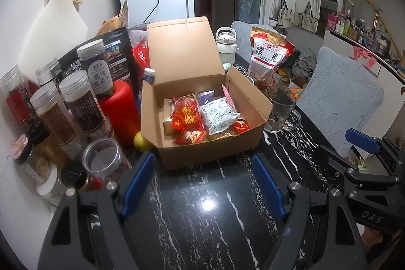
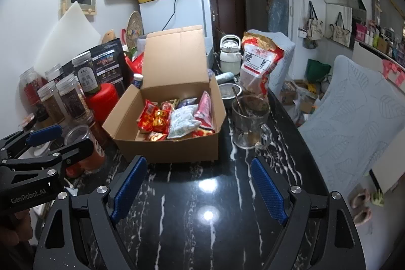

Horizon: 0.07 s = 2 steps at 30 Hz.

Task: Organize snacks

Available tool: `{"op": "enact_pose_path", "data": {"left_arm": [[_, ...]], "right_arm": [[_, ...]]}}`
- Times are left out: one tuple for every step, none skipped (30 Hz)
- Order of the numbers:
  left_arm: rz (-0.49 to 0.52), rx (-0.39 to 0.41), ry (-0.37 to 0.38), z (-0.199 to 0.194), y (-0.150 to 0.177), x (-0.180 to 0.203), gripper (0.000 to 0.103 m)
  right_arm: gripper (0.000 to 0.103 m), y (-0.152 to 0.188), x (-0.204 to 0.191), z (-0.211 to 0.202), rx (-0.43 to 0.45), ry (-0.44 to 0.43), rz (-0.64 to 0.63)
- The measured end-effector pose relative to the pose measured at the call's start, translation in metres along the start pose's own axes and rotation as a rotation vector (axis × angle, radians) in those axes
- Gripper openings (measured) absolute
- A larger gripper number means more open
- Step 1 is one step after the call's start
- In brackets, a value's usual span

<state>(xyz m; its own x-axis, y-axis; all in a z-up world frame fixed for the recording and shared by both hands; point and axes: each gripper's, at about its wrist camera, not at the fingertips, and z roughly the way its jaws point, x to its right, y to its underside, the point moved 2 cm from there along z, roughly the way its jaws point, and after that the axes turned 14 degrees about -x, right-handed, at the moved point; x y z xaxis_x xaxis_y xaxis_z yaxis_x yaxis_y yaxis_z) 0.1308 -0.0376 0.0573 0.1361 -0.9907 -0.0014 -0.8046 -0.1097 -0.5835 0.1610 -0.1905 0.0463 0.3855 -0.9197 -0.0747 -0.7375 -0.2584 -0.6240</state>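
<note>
An open cardboard box stands on the black marble table, lid flap up, holding several snack packets: a red and gold one and a white one. A tall red and white bag of nuts stands behind the box on the right. My left gripper hovers open over bare table just in front of the box, nothing between its blue pads. My right gripper is likewise open and empty in front of the box, and shows at the right edge of the left wrist view.
Several clear jars, a red canister and a black pouch crowd the left. A glass mug stands right of the box, a white kettle behind. A cushioned chair borders the table.
</note>
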Motion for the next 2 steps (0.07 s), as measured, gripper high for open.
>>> {"op": "enact_pose_path", "data": {"left_arm": [[-0.001,-0.002,0.005,0.0008,0.0001,-0.0001,0.079],[-0.002,-0.006,0.010,0.0020,0.0002,-0.0002,0.079]], "right_arm": [[0.085,0.0002,0.0004,0.0003,-0.001,0.001,0.001],[0.085,0.0006,0.0005,0.0005,-0.001,0.002,0.002]]}}
